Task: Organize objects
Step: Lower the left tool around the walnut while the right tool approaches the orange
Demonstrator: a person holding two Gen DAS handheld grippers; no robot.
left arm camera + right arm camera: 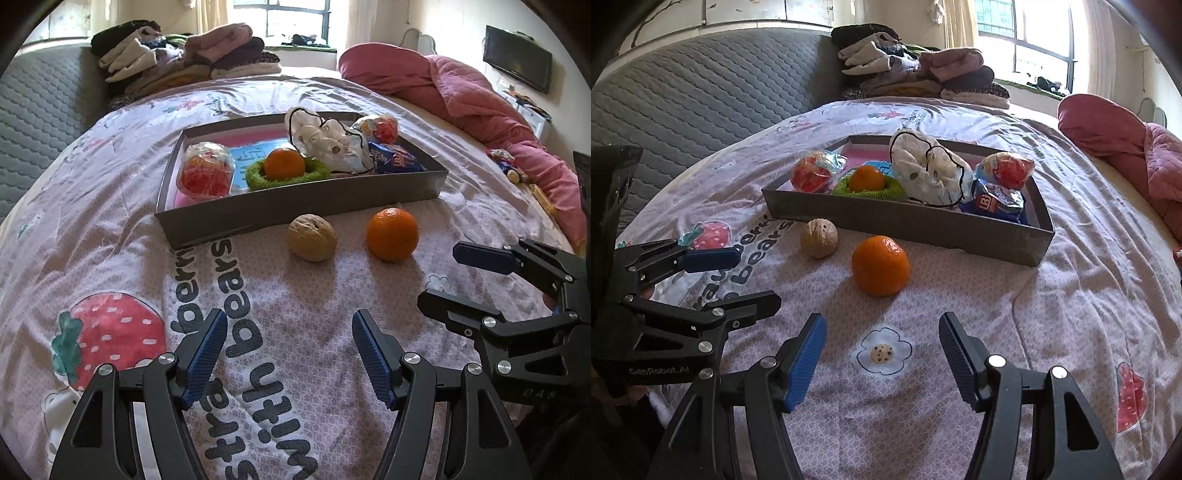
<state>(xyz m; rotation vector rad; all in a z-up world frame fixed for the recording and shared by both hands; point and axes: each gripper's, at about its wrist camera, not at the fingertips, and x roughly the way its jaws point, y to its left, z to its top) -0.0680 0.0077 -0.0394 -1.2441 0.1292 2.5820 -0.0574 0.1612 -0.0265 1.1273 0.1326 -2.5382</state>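
Observation:
A grey shallow box stands on the bed. In it lie an orange on a green ring, a white pouch, a blue snack packet and two red wrapped snacks. A walnut and a second orange lie on the bedspread in front of the box. My left gripper is open and empty, short of the walnut. My right gripper is open and empty, short of the loose orange.
A pile of folded clothes sits at the far end of the bed. A pink quilt lies along the right side. A grey quilted headboard is on the left. Small items lie by the quilt.

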